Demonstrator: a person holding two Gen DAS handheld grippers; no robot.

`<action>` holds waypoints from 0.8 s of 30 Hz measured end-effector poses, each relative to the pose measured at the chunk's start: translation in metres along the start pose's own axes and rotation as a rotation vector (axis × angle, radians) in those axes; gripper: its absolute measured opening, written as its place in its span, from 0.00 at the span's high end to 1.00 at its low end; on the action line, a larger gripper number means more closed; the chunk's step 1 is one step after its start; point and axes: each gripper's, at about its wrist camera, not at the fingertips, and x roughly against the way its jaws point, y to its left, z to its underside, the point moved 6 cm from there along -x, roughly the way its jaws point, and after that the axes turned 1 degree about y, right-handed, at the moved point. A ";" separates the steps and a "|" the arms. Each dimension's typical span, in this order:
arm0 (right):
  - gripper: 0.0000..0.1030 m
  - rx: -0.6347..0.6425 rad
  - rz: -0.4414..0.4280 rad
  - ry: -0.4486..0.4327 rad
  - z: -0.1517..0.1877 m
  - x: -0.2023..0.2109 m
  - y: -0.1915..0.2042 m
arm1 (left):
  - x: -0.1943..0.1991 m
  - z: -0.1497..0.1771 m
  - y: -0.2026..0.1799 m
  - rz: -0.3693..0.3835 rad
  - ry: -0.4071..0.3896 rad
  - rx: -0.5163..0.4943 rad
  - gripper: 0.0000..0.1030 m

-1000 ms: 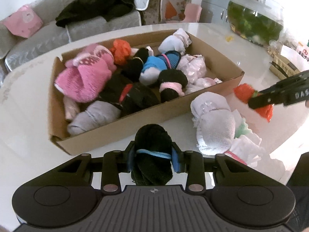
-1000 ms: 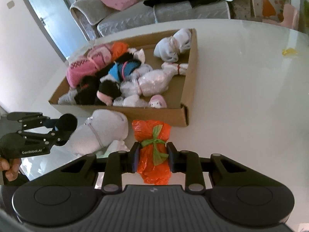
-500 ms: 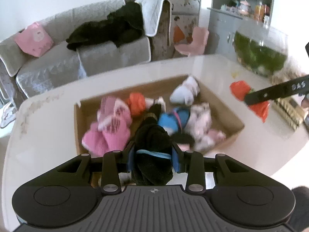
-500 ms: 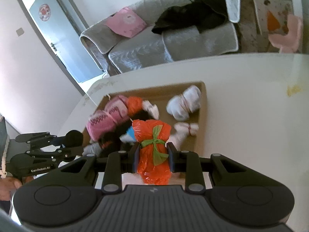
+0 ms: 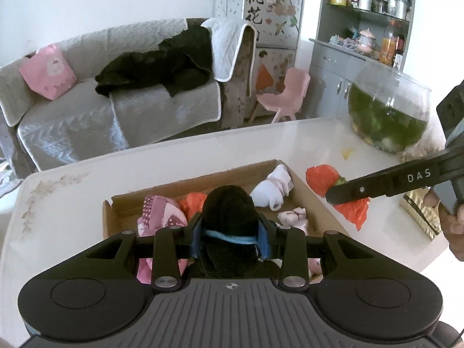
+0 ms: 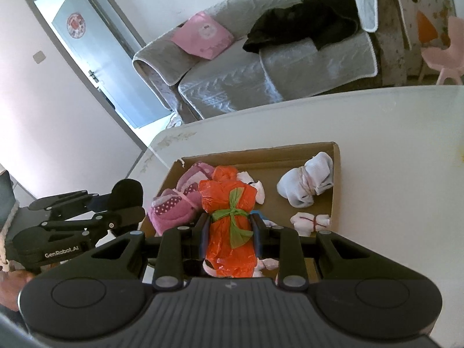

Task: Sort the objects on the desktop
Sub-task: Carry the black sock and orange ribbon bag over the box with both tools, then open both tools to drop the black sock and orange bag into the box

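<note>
The left gripper (image 5: 229, 239) clamps a black sock bundle (image 5: 229, 214) over the cardboard box (image 5: 316, 203). Inside the box lie pink, orange and white bundles. Right of the box, the right gripper (image 5: 336, 192) grips an orange bundle (image 5: 322, 178).

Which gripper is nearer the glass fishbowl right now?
Right. The right gripper, clamping the orange bundle, hangs just below the fishbowl; the left gripper, holding the black sock roll, sits over the cardboard box.
</note>
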 end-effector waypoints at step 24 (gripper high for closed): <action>0.74 -0.030 0.049 0.073 -0.014 -0.055 -0.026 | -0.075 0.011 0.031 0.065 0.059 0.104 0.57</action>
